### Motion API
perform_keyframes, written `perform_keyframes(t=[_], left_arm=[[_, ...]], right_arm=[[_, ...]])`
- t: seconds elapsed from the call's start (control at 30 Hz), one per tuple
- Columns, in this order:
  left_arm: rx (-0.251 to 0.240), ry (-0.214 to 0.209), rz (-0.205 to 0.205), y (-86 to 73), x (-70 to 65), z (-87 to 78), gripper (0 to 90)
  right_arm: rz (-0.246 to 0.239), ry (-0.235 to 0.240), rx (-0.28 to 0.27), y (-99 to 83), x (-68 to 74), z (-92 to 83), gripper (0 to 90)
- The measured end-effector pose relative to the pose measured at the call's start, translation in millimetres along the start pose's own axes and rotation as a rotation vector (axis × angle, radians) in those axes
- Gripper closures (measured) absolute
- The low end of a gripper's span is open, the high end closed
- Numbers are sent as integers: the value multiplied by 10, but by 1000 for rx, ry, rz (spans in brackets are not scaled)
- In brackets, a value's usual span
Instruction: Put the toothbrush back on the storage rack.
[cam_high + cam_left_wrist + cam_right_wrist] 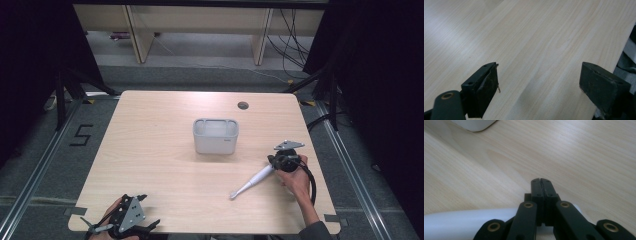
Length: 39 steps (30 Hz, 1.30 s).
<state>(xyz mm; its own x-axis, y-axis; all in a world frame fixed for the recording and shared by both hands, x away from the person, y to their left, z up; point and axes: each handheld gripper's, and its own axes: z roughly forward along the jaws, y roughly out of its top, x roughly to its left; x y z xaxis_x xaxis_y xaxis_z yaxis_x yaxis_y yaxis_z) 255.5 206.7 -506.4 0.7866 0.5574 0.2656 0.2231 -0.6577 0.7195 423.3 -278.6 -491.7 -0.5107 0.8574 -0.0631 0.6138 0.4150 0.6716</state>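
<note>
High view: a pale wooden table with a grey-white rectangular holder standing near its middle, slightly toward the far edge. A white electric toothbrush lies slanted near the right edge, brush head toward the near edge. Its thick handle end sits at the right claw, which a hand holds there. The left claw rests at the near left corner, well apart from everything.

Right gripper view: the right claw has its two black jaws pressed flat together. The toothbrush handle passes low beside and beneath them, not between the tips, so whether anything truly holds it is unclear. Left gripper view: the left claw stands wide apart over bare wood.

Likely risks: if the hand lifts now, the round, smooth handle may slide free or roll toward the right edge. The long brush end could also swing and knock the light holder, tipping it.
</note>
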Motion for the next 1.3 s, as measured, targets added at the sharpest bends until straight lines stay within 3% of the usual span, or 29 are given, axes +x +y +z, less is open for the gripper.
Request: perform_keyframes(t=[0.07, 0.1, 0.2, 0.3, 0.33, 0.37, 0.87, 0.9, 1.03, 1.3], left_arm=[[3, 0, 2, 0, 3, -2, 149], [-4, 3, 11, 2, 8, -1, 150], [12, 4, 32, 6, 19, 0, 150], [16, -6, 12, 6, 7, 0, 150], [13, 8, 17, 8, 6, -1, 150], [4, 6, 10, 5, 7, 3, 149], [13, 14, 17, 9, 6, -3, 150], [20, 9, 10, 6, 2, -5, 150], [13, 15, 19, 7, 9, -5, 150], [26, 5, 22, 3, 8, -1, 150]], right_arm=[[-18, -2, 3, -14, -6, -7, 900], [0, 2, 10, -18, 9, -21, 900], [-4, 4, 15, -42, 22, -49, 900], [-27, 3, 16, -54, 23, -68, 900], [-41, -3, 13, -61, 21, -65, 900], [-17, 1, 23, -60, 43, -76, 900], [-51, 15, 31, -141, 60, -181, 900], [-28, 20, 36, -141, 81, -193, 900], [-61, 22, 36, -162, 103, -197, 900], [-75, 27, 42, -142, 166, -284, 878]])
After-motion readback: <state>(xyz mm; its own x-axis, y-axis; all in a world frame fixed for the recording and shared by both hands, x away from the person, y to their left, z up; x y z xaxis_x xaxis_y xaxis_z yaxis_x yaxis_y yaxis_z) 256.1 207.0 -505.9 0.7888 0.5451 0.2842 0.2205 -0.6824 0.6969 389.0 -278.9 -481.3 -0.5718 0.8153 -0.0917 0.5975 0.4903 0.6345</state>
